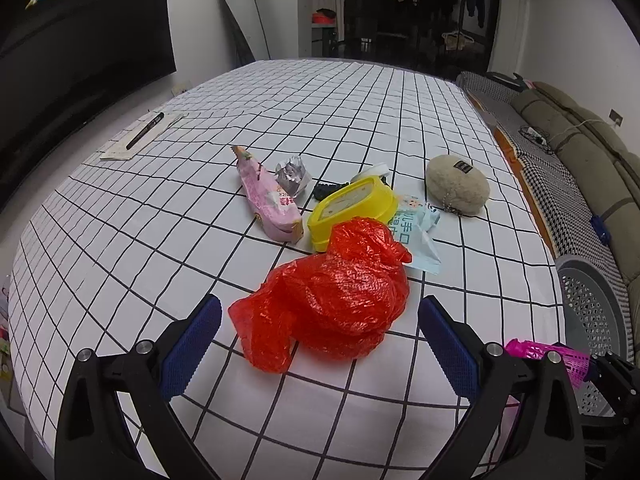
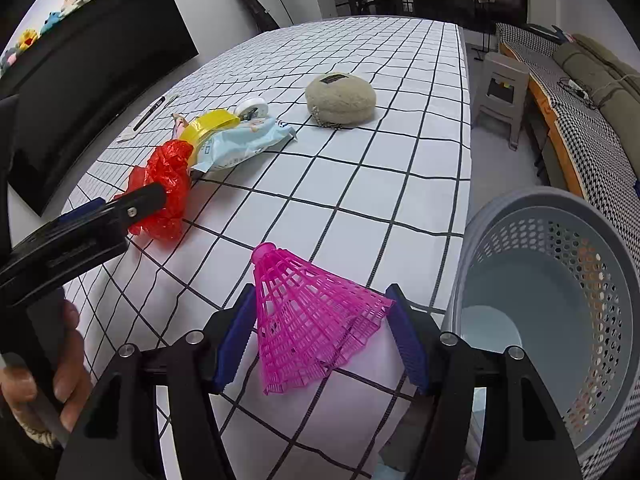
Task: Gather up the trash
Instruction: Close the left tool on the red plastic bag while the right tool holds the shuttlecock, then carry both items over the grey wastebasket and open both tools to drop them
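A crumpled red plastic bag (image 1: 328, 296) lies on the checked table between the open jaws of my left gripper (image 1: 320, 316), untouched by its blue pads (image 1: 192, 344); it also shows in the right wrist view (image 2: 164, 184). My right gripper (image 2: 320, 312) is shut on a pink plastic shuttlecock (image 2: 312, 320) near the table's right edge, beside a grey perforated basket (image 2: 560, 280). Behind the bag lie a pink snack wrapper (image 1: 268, 196), crumpled foil (image 1: 292, 172) and a light blue wipes packet (image 1: 420, 236).
A yellow box (image 1: 352, 208), a beige fuzzy pouch (image 1: 456, 184), a white roll (image 2: 252, 108) and a pen on paper (image 1: 144, 132) also sit on the table. A grey stool (image 2: 504, 92) and a sofa (image 1: 580, 152) stand to the right.
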`<act>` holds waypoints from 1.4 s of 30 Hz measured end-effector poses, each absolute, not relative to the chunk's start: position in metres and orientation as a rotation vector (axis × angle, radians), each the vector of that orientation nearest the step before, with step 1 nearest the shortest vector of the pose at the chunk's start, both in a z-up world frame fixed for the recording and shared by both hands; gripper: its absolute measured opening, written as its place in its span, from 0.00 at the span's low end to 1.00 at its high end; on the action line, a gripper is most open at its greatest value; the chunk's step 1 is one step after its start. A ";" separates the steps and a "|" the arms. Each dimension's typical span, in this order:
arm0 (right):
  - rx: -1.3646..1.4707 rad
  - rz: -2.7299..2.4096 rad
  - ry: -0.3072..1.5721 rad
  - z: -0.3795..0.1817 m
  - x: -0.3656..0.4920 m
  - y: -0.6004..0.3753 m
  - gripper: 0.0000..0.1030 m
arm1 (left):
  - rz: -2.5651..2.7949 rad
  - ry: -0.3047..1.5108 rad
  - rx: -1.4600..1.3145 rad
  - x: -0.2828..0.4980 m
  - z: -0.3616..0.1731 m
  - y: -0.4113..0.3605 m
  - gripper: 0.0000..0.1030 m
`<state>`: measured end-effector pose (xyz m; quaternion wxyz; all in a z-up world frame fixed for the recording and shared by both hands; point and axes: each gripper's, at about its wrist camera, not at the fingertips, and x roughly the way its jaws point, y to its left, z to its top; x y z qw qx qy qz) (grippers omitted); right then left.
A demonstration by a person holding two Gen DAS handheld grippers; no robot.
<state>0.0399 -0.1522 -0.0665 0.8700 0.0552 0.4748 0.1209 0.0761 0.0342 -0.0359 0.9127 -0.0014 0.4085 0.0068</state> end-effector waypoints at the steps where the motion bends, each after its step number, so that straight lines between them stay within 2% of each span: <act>1: 0.119 0.254 0.994 -0.066 0.040 -0.153 0.61 | 0.018 0.845 0.003 0.079 -0.038 0.032 0.94; 6: 0.136 0.259 0.993 -0.067 0.038 -0.157 0.61 | 0.024 0.848 0.009 0.087 -0.043 0.029 0.93; 8: 0.142 0.261 0.995 -0.067 0.037 -0.158 0.61 | 0.011 0.849 -0.006 0.087 -0.043 0.032 0.87; 13: 0.152 0.268 0.991 -0.067 0.031 -0.157 0.61 | -0.031 0.865 -0.034 0.085 -0.043 0.034 0.63; 16: 0.154 0.269 0.985 -0.064 0.027 -0.157 0.61 | -0.046 0.856 -0.046 0.079 -0.040 0.036 0.56; 30: 0.173 0.240 0.925 -0.048 0.000 -0.171 0.61 | -0.102 0.770 -0.012 0.033 -0.006 0.022 0.54; 42: 0.249 0.075 0.882 -0.041 -0.051 -0.245 0.61 | -0.292 0.735 0.046 0.008 0.015 -0.057 0.54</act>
